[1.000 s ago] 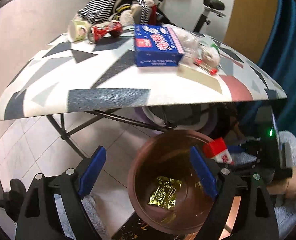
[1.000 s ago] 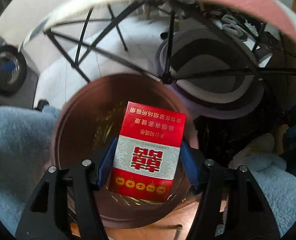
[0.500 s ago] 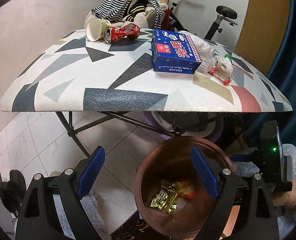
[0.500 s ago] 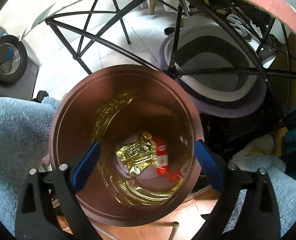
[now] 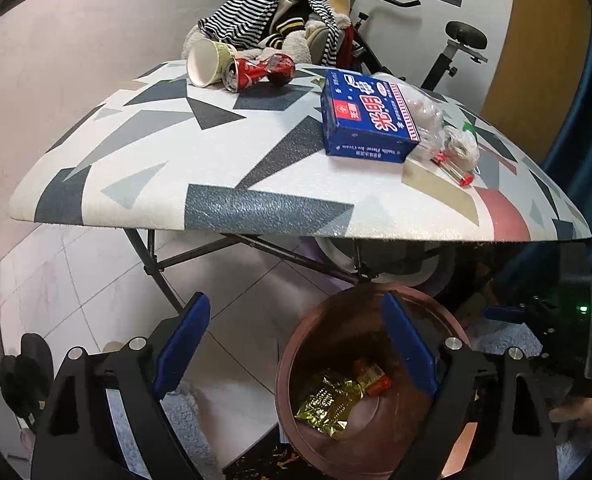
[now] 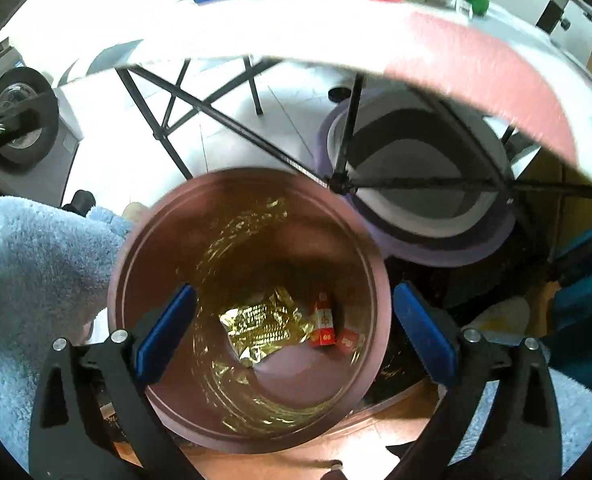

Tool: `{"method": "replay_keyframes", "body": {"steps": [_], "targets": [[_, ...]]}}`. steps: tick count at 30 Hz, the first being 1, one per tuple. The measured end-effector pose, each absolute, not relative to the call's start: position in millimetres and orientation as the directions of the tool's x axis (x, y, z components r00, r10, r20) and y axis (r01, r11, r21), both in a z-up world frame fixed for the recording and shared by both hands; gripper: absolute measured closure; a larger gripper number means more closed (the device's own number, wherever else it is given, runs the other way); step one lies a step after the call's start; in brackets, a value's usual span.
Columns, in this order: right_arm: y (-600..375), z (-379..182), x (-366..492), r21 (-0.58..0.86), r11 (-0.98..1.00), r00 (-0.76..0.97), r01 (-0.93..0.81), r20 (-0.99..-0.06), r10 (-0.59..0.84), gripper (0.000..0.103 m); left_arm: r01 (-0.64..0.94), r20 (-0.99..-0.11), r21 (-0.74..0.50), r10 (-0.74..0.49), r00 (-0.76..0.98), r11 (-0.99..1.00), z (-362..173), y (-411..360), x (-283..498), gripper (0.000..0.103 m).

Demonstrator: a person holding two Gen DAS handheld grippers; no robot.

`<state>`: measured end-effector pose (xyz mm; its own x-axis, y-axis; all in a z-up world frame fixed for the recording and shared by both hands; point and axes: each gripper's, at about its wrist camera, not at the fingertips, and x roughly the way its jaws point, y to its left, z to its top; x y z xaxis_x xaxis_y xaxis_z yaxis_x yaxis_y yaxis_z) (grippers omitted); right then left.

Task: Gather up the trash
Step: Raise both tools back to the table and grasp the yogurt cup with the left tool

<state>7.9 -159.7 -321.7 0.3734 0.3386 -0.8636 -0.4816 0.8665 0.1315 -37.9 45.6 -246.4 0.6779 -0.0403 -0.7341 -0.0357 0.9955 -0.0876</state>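
Note:
A brown round bin (image 6: 251,412) stands on the floor under the table edge; it also shows in the left wrist view (image 5: 296,360). In it lie a gold wrapper (image 6: 261,326) and a red cigarette box (image 6: 323,325). My right gripper (image 6: 291,332) is open and empty above the bin. My left gripper (image 5: 296,344) is open and empty, above the floor beside the bin. On the patterned table (image 5: 215,160) lie a blue box (image 5: 366,120), a crushed red can (image 5: 257,72), a paper cup (image 5: 205,62) and a clear plastic bag (image 5: 436,128).
Black folding table legs (image 6: 231,120) cross above the bin. A round striped cushion (image 6: 416,200) lies on the floor behind it. Blue fluffy fabric (image 6: 35,280) is at the left. Clothes (image 5: 267,16) and an exercise bike (image 5: 456,52) stand behind the table.
My right gripper opened and let go of the red cigarette box, which fell into the bin. Both grippers have risen, so the table top shows more.

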Motion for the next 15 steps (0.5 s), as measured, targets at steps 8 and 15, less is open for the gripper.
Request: {"method": "replay_keyframes", "body": {"steps": [8,15], "targets": [[-184.1,-284.7,15.5,0.174,0.881,0.448,-0.439,-0.808,0.383,0.006,-0.034,-0.694,-0.088,-0.037,0.719,0.995,-227.0,52.3,-33.7,0.017],[-204.2,-245.7,26.0,0.164,0.883,0.506,-0.439,-0.768,0.394,0.006,-0.033,-0.674,-0.099,-0.042,0.738,0.995,-206.9,65.7,-25.2,0.017]]}}
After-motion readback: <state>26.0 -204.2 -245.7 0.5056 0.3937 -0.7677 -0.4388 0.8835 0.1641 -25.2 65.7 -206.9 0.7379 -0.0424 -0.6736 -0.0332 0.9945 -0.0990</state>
